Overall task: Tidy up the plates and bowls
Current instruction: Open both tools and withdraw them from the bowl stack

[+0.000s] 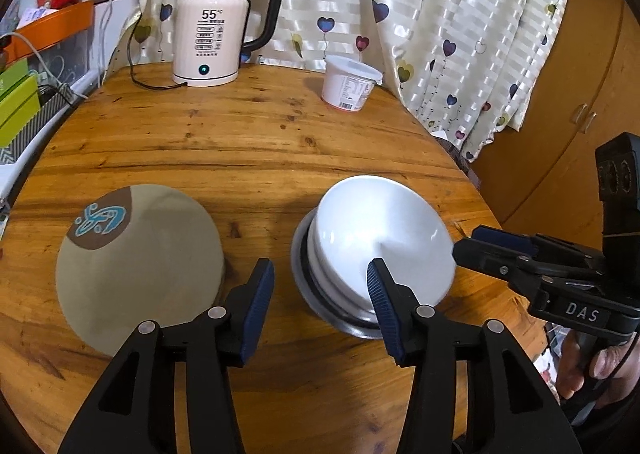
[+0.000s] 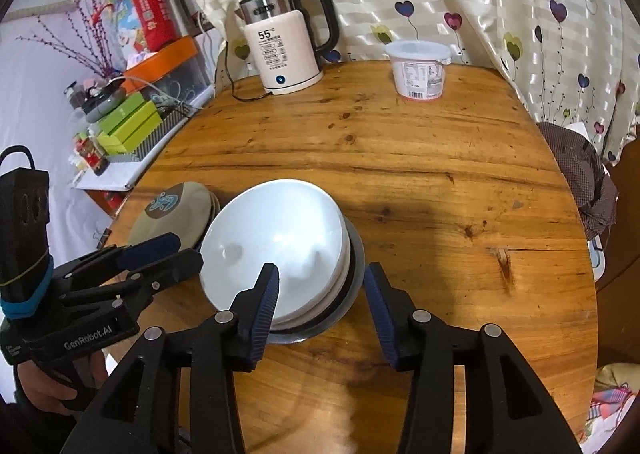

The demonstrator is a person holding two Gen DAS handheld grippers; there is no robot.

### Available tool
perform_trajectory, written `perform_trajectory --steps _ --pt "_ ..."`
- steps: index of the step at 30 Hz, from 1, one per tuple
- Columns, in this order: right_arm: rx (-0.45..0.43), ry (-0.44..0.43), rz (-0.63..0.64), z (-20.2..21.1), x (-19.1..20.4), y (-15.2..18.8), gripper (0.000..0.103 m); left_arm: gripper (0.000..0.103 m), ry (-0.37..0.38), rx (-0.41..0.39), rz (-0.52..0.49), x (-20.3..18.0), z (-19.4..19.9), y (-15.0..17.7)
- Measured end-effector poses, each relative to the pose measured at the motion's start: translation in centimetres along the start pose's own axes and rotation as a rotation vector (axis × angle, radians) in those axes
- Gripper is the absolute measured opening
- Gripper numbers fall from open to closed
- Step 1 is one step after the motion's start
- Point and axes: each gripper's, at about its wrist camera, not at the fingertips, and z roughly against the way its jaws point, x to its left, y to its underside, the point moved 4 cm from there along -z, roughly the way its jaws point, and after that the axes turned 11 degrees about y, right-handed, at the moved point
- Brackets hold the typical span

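Left gripper [image 1: 320,274]: jaws apart, empty, between beige plates [image 1: 140,266] and bowl stack. Right gripper [image 2: 320,286]: jaws apart, holding nothing, straddling the stack's near rim. White bowls [image 2: 276,246] nested in a steel bowl [image 2: 356,254], near the table's [image 2: 400,158] front edge. Bare wood beyond; kettle [image 2: 284,50], lidded tub [image 2: 418,70] at the far edge.

Bowls [image 1: 384,230] stacked right of plates [image 1: 140,266] on table [image 1: 256,146]; kettle [image 1: 216,30], tub [image 1: 350,82] behind.
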Motion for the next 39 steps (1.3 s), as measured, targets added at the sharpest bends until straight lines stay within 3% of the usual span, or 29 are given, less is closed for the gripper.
perform_trajectory --steps 7,24,31,39 --pt "-0.013 -0.002 0.015 0.8 0.5 0.4 0.046 0.050 -0.034 -0.003 0.001 0.5 0.7 1.0" --pt "-0.064 0.016 0.101 2.9 3.5 1.9 0.058 0.050 -0.137 -0.038 -0.016 0.8 3.1 3.2" --pt "-0.067 0.007 0.107 3.0 4.3 2.6 0.059 0.050 -0.117 -0.038 0.002 0.8 3.4 4.0" --pt "-0.054 0.013 0.058 2.5 3.3 3.1 0.059 0.050 -0.039 -0.020 0.015 0.4 3.0 4.4"
